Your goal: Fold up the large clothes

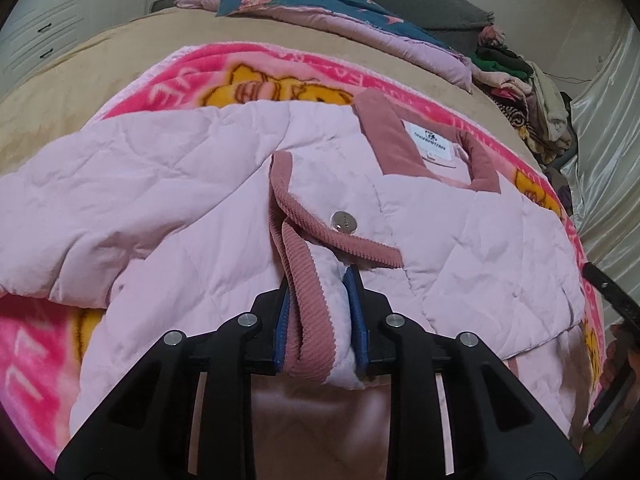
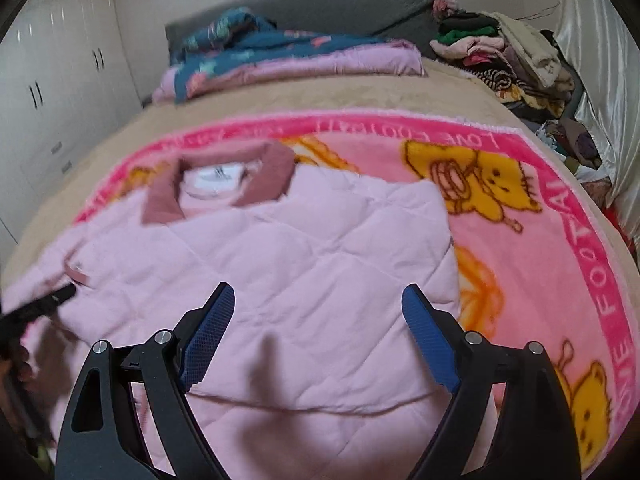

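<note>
Left gripper [image 1: 320, 280] jaws clamp jacket [image 1: 168, 184] cuff; right gripper [image 2: 318, 300] jaws wide above jacket.

The left gripper [image 1: 318, 312] had black plastic arms with round silver screws, and blue bumpy pads [image 1: 354, 280] inside. The right gripper [image 2: 318, 312] looked the same — black arms, silver screws, blue pads [image 2: 424, 336] with tiny dots.
</note>
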